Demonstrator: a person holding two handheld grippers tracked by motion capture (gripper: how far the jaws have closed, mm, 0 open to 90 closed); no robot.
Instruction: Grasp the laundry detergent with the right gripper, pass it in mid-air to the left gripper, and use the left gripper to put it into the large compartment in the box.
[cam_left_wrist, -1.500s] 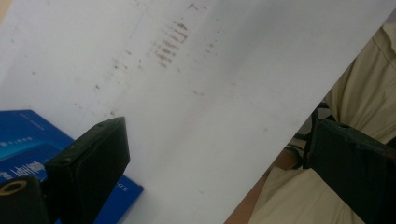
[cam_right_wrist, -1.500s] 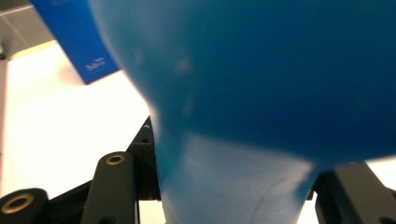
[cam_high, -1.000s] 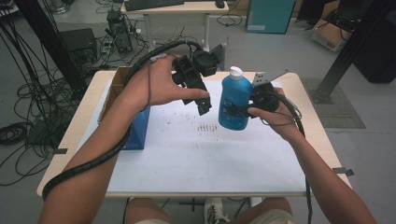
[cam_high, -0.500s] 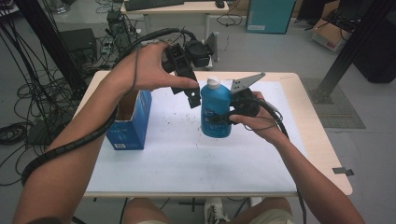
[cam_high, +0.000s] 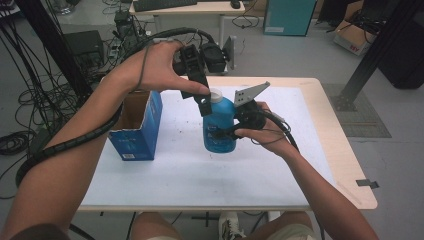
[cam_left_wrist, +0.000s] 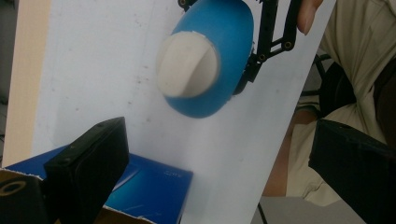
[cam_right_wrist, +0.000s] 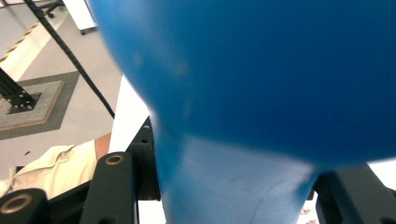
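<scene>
The white surface spreads beneath both claws, with bare wood showing along its edges. To the outer side of the left claw, near the surface's left edge, stands an open blue carton, its cardboard inside showing from above; in the left gripper view a corner of the blue carton sits just below the near jaw. The blue bottle stands roughly upright over the middle of the surface, directly between the two claws; whether its base touches the surface cannot be told. The right claw is clenched on the bottle's body from the right side, and in the right gripper view the blue bottle bulges between the two black jaws, which press on its narrower lower part. The left claw hangs above the bottle, pointing down, with its tips just beside the white cap. In the left gripper view the jaws stand wide apart and released, with nothing between them, and the white cap lies ahead of them, seen from above, with the right claw's linkage on the bottle's far side.
</scene>
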